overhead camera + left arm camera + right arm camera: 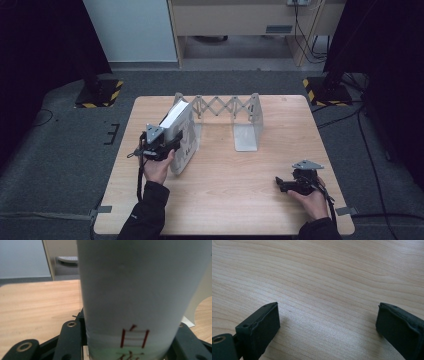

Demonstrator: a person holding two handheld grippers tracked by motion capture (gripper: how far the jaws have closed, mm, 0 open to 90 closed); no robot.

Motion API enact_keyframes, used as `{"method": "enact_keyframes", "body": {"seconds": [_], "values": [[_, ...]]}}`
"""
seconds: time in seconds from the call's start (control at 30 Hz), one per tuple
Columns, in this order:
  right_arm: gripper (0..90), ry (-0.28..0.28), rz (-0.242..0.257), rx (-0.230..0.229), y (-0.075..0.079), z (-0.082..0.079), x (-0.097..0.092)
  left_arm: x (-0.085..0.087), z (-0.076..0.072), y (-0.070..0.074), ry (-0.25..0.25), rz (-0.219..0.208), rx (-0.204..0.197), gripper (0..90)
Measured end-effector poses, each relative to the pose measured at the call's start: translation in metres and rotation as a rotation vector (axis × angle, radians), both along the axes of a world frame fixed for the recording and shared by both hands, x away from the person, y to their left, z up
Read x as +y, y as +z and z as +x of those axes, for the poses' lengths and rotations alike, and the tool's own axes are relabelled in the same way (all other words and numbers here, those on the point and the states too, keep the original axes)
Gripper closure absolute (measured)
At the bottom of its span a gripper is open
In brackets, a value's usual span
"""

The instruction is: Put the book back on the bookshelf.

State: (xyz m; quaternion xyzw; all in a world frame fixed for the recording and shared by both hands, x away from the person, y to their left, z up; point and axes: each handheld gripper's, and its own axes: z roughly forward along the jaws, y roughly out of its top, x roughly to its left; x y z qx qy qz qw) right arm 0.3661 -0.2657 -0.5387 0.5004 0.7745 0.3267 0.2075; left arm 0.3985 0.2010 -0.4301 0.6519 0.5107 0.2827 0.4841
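Left gripper [167, 145] clamped across the stiff, weighty white book's [181, 134] spine edge; right gripper [285, 184] gapes idle.

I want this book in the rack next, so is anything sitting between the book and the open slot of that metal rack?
Nothing visible: the book in the left gripper leans at the rack's left end, and the slot holds bare table.
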Motion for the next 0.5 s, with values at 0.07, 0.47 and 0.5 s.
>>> {"method": "enact_keyframes", "body": {"seconds": [0.07, 0.47, 0.5], "values": [[5.7, 0.0, 0.0, 0.0, 0.0, 0.0, 0.0, 0.003, -0.003, -0.003, 0.001, -0.012, 0.014, 51.7], [5.6, 0.001, 0.001, 0.0, 0.0, 0.0, 0.0, -0.004, -0.01, -0.015, 0.029, -0.004, -0.01, 51.5], [5.6, 0.0, 0.0, 0.0, 0.0, 0.0, 0.0, -0.005, -0.009, -0.015, 0.033, -0.002, -0.013, 51.6]]}}
